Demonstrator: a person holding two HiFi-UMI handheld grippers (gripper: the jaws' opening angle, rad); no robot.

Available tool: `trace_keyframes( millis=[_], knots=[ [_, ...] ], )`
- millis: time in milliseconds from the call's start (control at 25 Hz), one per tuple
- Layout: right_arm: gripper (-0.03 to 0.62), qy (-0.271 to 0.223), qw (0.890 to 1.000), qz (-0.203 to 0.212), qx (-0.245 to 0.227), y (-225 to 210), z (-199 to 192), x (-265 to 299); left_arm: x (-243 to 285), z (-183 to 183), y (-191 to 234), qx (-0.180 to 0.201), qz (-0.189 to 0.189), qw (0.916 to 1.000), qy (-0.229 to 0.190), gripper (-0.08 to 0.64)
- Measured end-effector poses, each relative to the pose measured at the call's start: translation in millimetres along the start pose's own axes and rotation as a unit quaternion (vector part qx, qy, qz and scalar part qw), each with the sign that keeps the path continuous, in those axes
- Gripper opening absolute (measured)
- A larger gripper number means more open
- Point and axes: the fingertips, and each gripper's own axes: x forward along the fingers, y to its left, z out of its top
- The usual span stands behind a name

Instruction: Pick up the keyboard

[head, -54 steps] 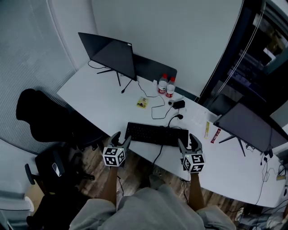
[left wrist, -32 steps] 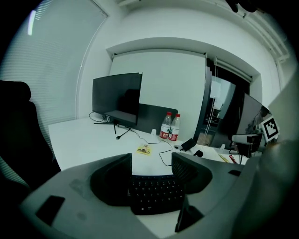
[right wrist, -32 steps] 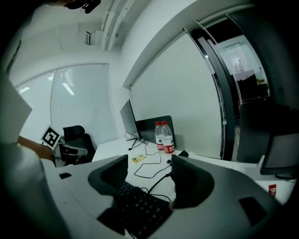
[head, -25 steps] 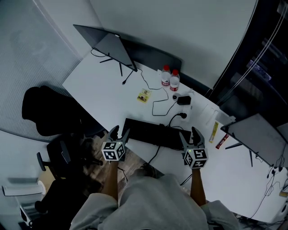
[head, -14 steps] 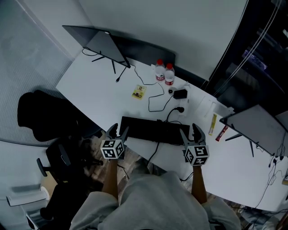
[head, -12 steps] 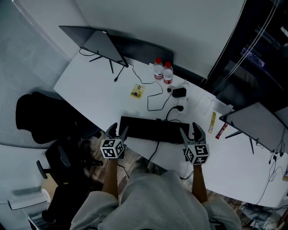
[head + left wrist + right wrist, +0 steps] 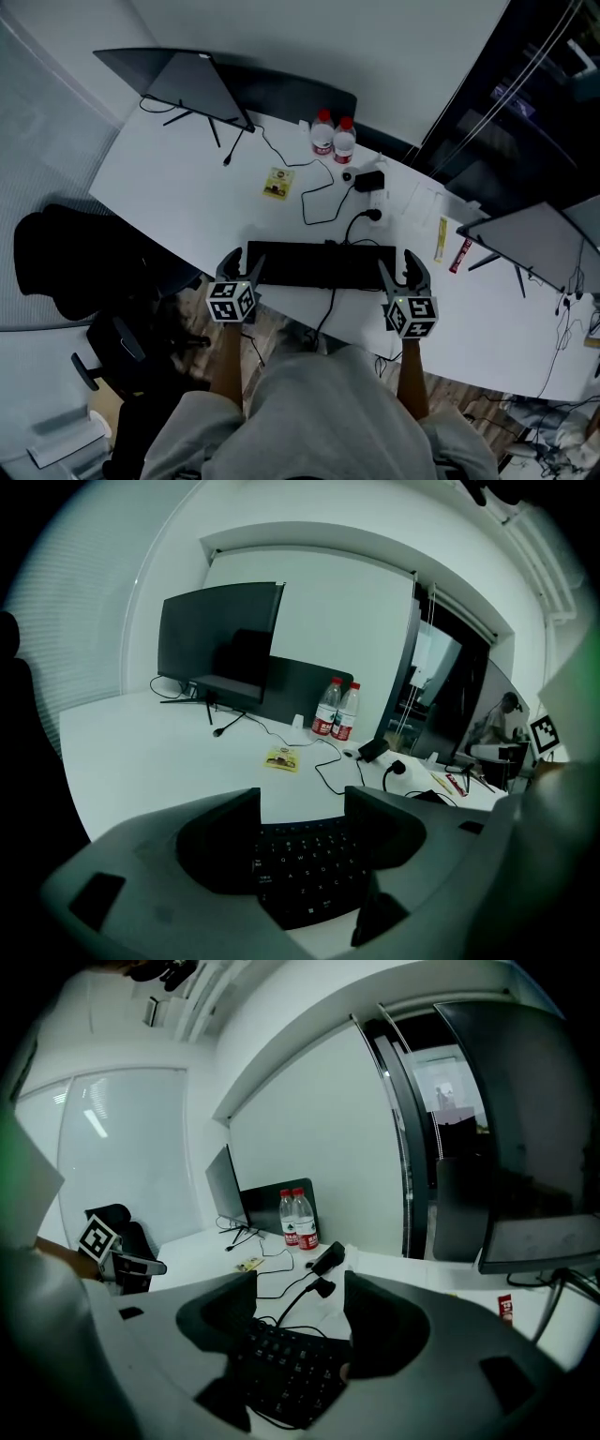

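Seen from above, a black keyboard (image 7: 319, 265) lay flat along the near edge of a white table (image 7: 187, 197), roughly midway along that edge, its long side parallel to it. The left gripper (image 7: 243, 264) sat at the keyboard's left end and the right gripper (image 7: 401, 272) at its right end, each tilted somewhat downward. In the left gripper view, the left gripper (image 7: 302, 803) had its jaws spread wide with nothing held; the keyboard (image 7: 305, 874) showed through the gap, low between them, and the pads did not appear to press on it. The right gripper view showed the same: the right gripper (image 7: 300, 1288) stood wide open and empty, with the keyboard (image 7: 286, 1372) lying below and between its jaws. A dark cable (image 7: 328, 302) ran from the keyboard over the near edge of the table, and another cable (image 7: 361, 225) curled behind it towards the far edge. The step in hand looked like the final approach before gripping. To do it well, both grippers would probably need to settle over the short ends evenly, close on the solid frame rather than on the keys, and raise both ends together so the keyboard stayed level. The trailing cable could snag, so a slow, modest lift seemed wise.
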Motion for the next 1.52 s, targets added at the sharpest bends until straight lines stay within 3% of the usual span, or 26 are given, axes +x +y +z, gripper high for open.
trace_keyframes(
  millis=[640, 1240, 1520],
  knots=[
    [0.278, 0.033, 0.998, -0.053, 0.008, -4, -14, 7, 38, -29, 21, -0.01, -0.038, 0.9974, 0.06, 0.272],
    [0.276, 0.062, 0.996, -0.061, 0.009, -9, -28, 21, 66, -70, 47, -0.051, -0.039, 0.9917, 0.111, 0.291],
    [0.275, 0.068, 0.996, -0.061, 0.014, -13, -29, 24, 72, -71, 41, -0.069, -0.058, 0.9892, 0.116, 0.301]
  ],
)
